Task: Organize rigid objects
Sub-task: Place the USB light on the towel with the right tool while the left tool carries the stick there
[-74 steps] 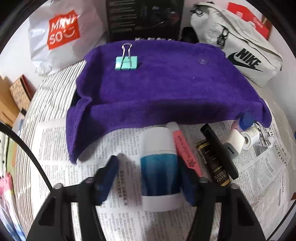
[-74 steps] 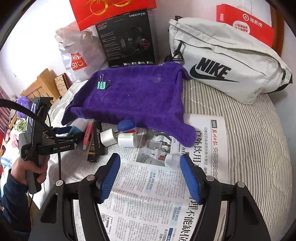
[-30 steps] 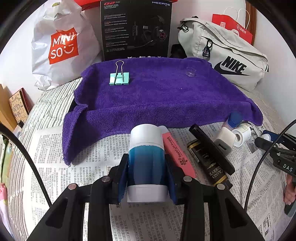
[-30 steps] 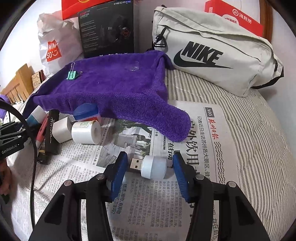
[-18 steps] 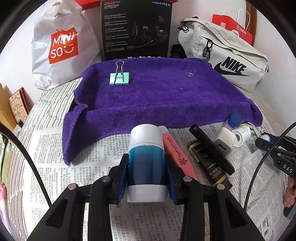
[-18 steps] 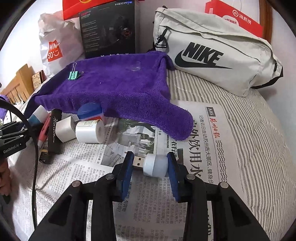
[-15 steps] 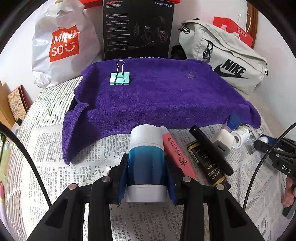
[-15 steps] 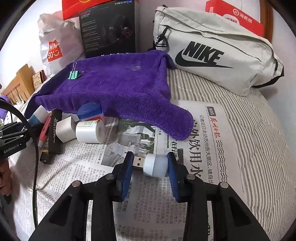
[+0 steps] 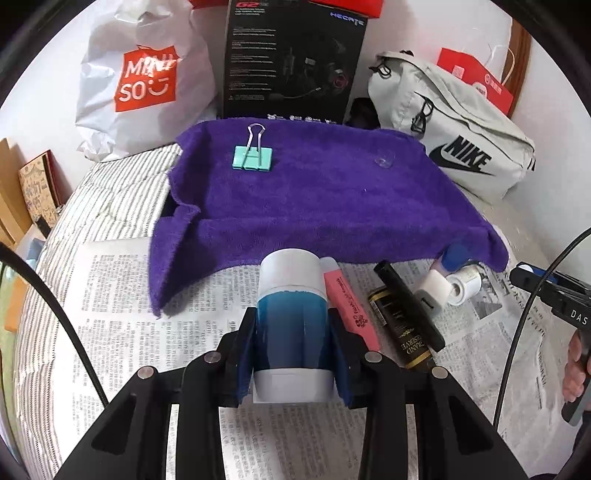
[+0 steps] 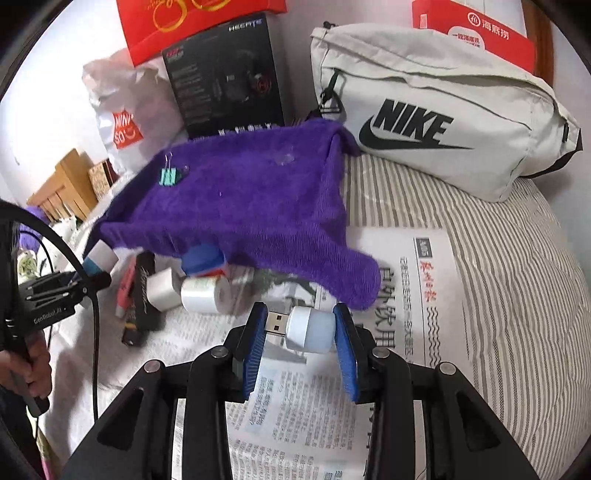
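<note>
My left gripper (image 9: 291,343) is shut on a blue and white bottle (image 9: 291,325), held over the newspaper just in front of the purple towel (image 9: 314,199). My right gripper (image 10: 301,339) is shut on a small white USB lamp (image 10: 308,330), lifted above the newspaper near the towel's right corner (image 10: 258,214). A teal binder clip (image 9: 253,158) and a small clear cap (image 9: 384,161) lie on the towel. A pink tube (image 9: 349,302), a black tube (image 9: 406,306), a white block (image 9: 434,291) and a white roll (image 9: 463,286) lie on the newspaper.
A Miniso bag (image 9: 144,77), a black headset box (image 9: 291,62) and a grey Nike bag (image 9: 454,140) stand behind the towel. Red bags sit at the back (image 10: 476,33). The striped bed (image 10: 517,277) extends right. A blue-capped jar (image 10: 203,258) lies by the towel's edge.
Both grippers have lifted with their objects. The right gripper has risen and tilted with the USB lamp. The left gripper has moved a little forward with the bottle.
</note>
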